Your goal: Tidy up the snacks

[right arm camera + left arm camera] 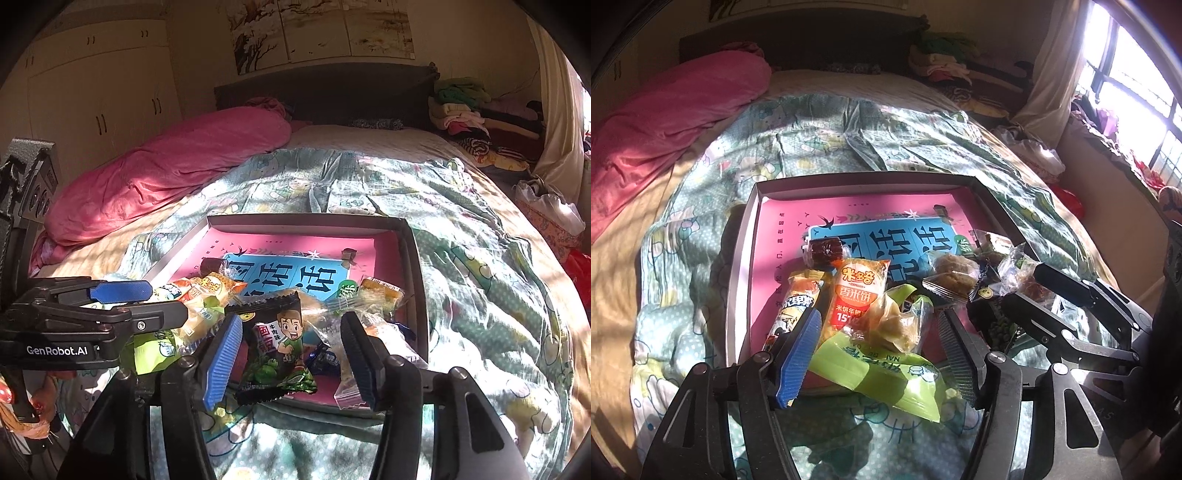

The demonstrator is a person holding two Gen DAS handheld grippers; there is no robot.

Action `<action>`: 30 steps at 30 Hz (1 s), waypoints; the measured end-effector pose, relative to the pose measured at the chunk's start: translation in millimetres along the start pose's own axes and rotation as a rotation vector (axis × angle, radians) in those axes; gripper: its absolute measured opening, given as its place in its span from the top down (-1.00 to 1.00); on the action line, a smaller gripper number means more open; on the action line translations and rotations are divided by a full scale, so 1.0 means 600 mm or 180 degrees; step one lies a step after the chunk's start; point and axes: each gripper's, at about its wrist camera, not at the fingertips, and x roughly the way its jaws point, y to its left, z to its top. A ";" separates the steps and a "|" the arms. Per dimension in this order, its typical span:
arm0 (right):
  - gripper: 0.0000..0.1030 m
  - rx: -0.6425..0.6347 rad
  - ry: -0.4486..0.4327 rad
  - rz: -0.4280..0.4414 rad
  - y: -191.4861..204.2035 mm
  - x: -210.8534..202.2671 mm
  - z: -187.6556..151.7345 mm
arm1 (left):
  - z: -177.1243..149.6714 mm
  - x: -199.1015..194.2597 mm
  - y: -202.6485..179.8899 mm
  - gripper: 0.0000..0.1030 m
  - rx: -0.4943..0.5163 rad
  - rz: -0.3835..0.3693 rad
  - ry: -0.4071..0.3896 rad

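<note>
With both grippers parted and gripping nothing, my left gripper straddles a green packet on the box edge, my right gripper straddles a black pea packet, most snacks already inside.

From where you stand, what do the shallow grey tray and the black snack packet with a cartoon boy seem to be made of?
Shallow grey tray: likely matte cardboard; thin, flat, folded walls. Black snack packet with a cartoon boy: glossy plastic film; crinkled, with a serrated sealed edge.

A tray lies on a bed, centre frame; snack packets are piled at its lower edge.
</note>
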 end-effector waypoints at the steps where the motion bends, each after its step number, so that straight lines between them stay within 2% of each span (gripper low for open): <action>1: -0.15 0.0001 -0.0012 -0.0004 0.000 -0.001 0.001 | 0.000 -0.003 -0.002 -0.37 0.0009 0.0008 -0.0023; 7: -0.26 -0.0020 -0.0126 -0.0042 0.001 -0.012 0.005 | 0.003 -0.013 -0.001 -0.44 -0.0016 0.0052 -0.0093; 17: -0.57 -0.0145 -0.0472 -0.0134 0.017 -0.054 0.016 | -0.005 -0.042 0.012 -0.49 -0.0138 0.0172 -0.0220; 30: -0.71 -0.0055 -0.0528 -0.0336 0.024 -0.090 0.004 | -0.026 -0.077 0.012 -0.49 -0.0204 0.0184 -0.0243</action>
